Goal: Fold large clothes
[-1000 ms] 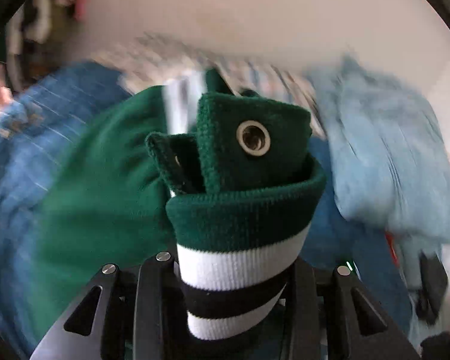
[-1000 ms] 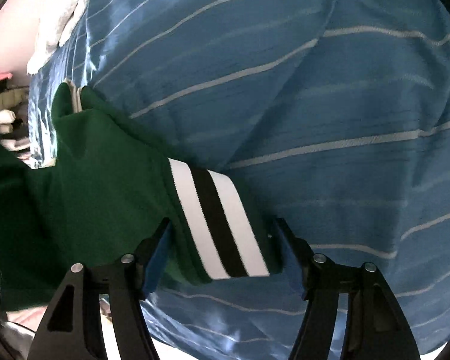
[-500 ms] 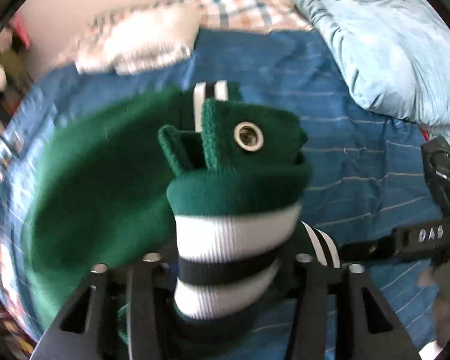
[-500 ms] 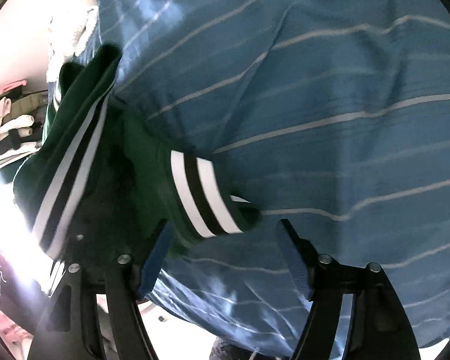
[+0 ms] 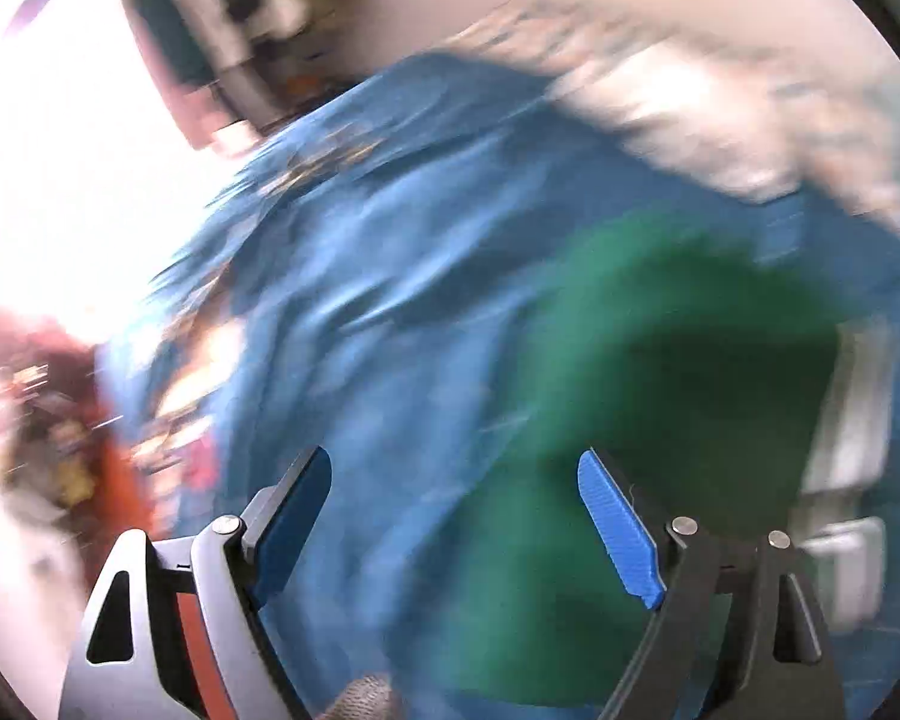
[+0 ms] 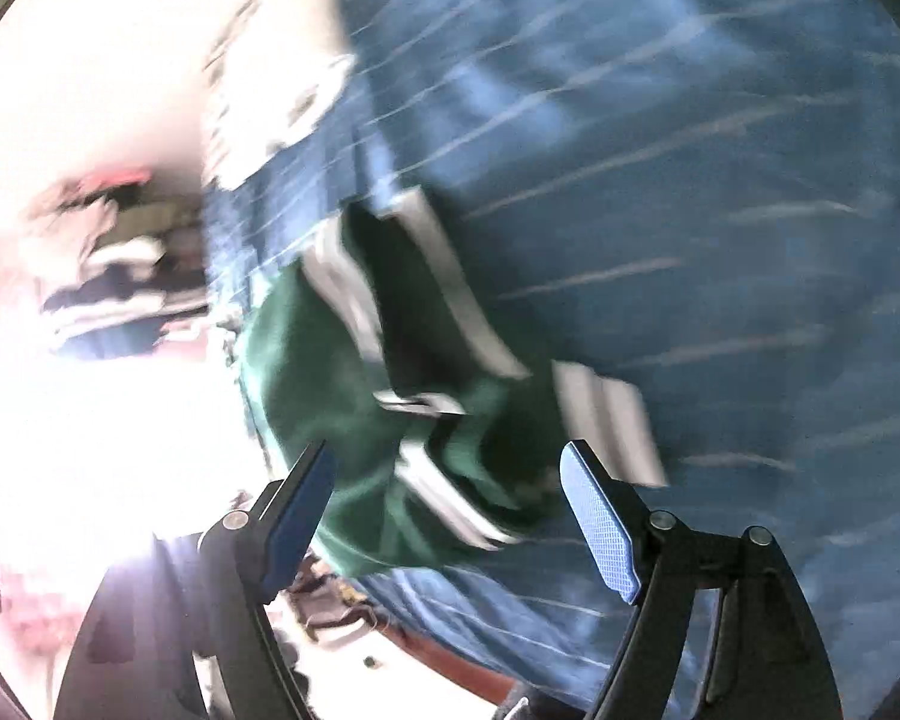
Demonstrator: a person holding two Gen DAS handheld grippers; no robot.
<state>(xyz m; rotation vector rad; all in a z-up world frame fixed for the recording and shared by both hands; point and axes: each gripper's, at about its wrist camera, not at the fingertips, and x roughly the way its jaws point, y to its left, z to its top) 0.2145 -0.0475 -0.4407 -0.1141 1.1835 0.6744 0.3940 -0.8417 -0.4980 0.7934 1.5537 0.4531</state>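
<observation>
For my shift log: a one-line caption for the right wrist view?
Open right gripper above the bundled green garment lying on the blue striped bedsheet.

A bed carries everything, covered by a blue sheet [image 6: 720, 192] with thin pale stripes, blurred in both views. A green garment [image 6: 354, 396] with white and dark striped bands lies bunched directly on the sheet near the bed's left edge. At the far end, in the left wrist view, pale checked bedding [image 5: 690, 96] rests on the sheet beyond the garment.
</observation>
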